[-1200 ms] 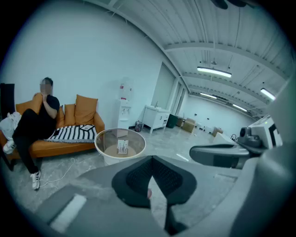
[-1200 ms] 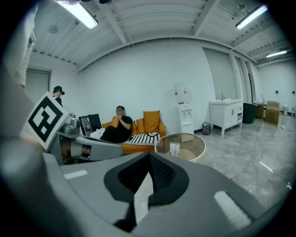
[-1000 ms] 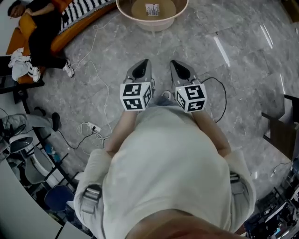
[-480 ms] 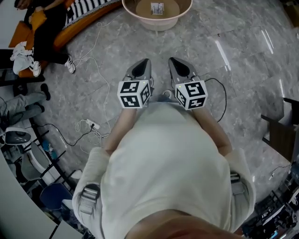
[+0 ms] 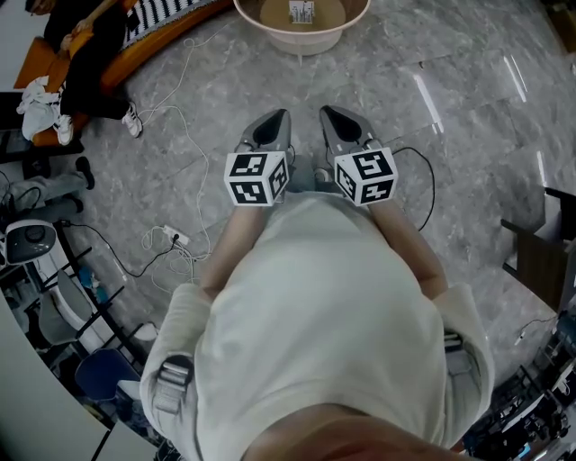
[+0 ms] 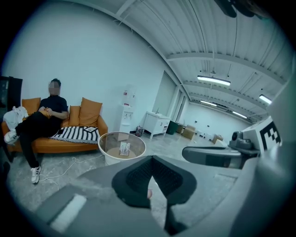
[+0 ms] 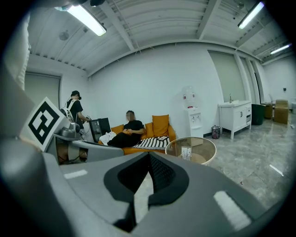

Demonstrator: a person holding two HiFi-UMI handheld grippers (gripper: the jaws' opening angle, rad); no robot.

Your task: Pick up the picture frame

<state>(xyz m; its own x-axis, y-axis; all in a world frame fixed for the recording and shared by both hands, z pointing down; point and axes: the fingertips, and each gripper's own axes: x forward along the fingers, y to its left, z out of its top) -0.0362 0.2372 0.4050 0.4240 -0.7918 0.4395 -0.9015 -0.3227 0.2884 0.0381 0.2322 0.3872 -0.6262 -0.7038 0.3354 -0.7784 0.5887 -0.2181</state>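
One small picture frame (image 5: 301,12) stands upright on the round glass table (image 5: 301,47) at the far edge of the head view, well apart from both grippers; the table sits on grey marble floor (image 5: 468,135). Nearer, the left gripper (image 5: 277,119) and the right gripper (image 5: 329,115) are held side by side in front of the person's chest, both pointing toward the table; each has its jaws pressed together with nothing between them. To the far left an orange sofa (image 6: 88,121) with a striped throw (image 6: 76,134) holds a seated person (image 6: 44,121) in dark clothes; white cables (image 5: 175,241) trail across the floor on the left; a white cabinet (image 6: 155,123) stands at the far wall to the right of the table.
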